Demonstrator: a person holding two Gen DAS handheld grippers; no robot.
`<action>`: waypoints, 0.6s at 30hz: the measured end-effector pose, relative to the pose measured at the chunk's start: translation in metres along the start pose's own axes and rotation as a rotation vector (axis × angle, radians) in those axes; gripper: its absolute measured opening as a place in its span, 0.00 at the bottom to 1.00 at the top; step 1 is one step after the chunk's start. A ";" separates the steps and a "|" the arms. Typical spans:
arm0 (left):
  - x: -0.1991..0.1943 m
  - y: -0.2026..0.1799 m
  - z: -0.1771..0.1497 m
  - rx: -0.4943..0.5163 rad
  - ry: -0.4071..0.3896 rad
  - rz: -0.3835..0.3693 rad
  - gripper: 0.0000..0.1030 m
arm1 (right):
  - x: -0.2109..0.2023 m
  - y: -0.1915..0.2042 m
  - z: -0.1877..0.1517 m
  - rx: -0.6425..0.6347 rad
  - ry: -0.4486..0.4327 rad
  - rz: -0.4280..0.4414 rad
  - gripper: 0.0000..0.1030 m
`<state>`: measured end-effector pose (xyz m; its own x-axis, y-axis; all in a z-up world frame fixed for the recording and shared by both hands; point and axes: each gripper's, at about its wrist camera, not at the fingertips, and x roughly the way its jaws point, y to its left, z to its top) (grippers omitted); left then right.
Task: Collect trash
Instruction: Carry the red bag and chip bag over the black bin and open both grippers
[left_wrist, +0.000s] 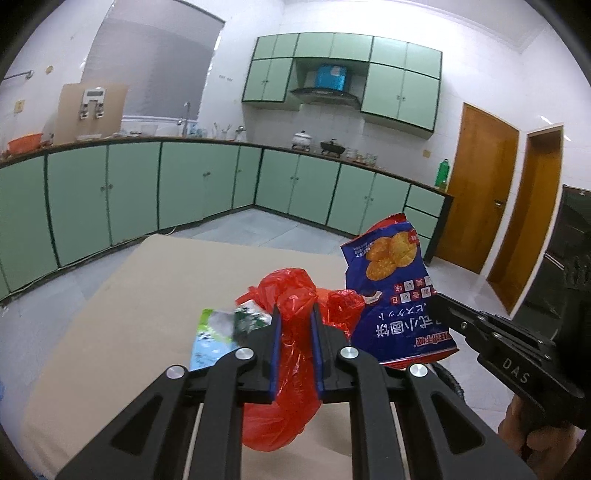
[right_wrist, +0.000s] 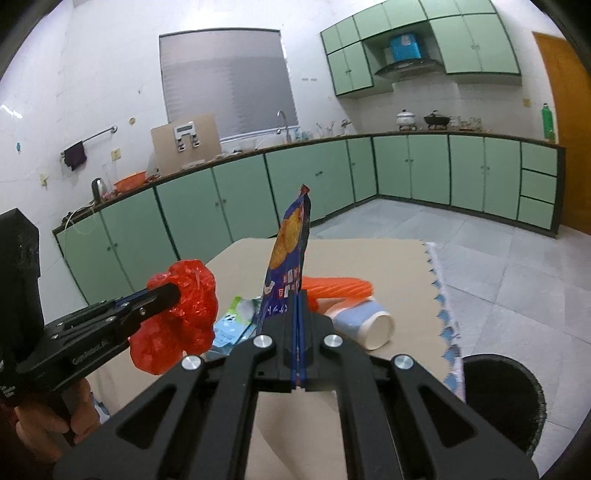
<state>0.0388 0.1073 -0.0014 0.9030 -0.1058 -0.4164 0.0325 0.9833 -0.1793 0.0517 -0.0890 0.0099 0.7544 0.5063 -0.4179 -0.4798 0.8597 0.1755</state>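
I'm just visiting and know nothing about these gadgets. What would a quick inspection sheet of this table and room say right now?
Surface: table under a beige cover.
Job's things: red plastic bag and blue snack packet, both lifted; light blue wrapper lying flat.
Clutter: tipped-over cup; orange item behind it.
Grippers: left gripper clamped on the bag; right gripper shut on the packet.
Cables: nothing seen.
Surroundings: green cabinets, black bin beside the table.
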 end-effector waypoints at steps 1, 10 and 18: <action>0.000 -0.003 0.000 0.005 -0.004 -0.004 0.13 | -0.002 -0.001 0.000 0.001 -0.003 -0.005 0.00; 0.011 -0.054 0.002 0.063 -0.005 -0.093 0.13 | -0.026 -0.032 -0.002 0.023 -0.030 -0.090 0.00; 0.048 -0.104 0.004 0.083 0.039 -0.216 0.13 | -0.054 -0.083 -0.010 0.068 -0.044 -0.234 0.00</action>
<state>0.0803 0.0004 0.0006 0.8543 -0.3190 -0.4104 0.2596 0.9459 -0.1948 0.0467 -0.1882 0.0091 0.8610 0.2937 -0.4153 -0.2590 0.9558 0.1389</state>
